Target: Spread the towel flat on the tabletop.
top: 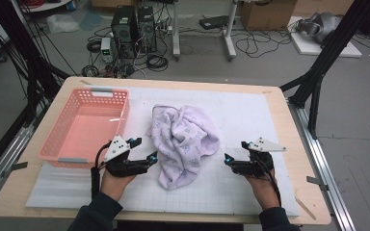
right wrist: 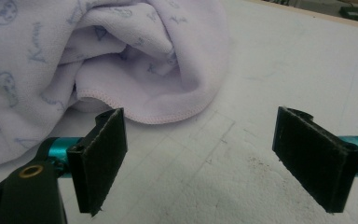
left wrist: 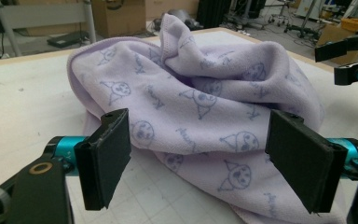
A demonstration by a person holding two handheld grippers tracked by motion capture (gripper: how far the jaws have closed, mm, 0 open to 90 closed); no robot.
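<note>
Dark sleeves cover both forearms. Each black gripper, left gripper [top: 143, 151] and right gripper [top: 235, 153], carries teal fittings, flat black pads, a grey three-cornered plate and a trailing black cable.

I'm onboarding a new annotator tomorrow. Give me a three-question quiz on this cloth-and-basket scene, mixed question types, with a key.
1. True or false: the crumpled lilac fleece cloth printed with little cartoon faces lies inside the pink plastic mesh basket.
2. Multiple choice: how do the jaws of the left gripper stand? A) open, holding nothing B) shut on the cloth C) shut on the basket rim
3. Fill the gap: in the high view, the cloth lies ______ the left gripper and the right gripper.

Key:
1. False; it lies on the white gridded mat, beside the basket.
2. A.
3. Between.
</note>
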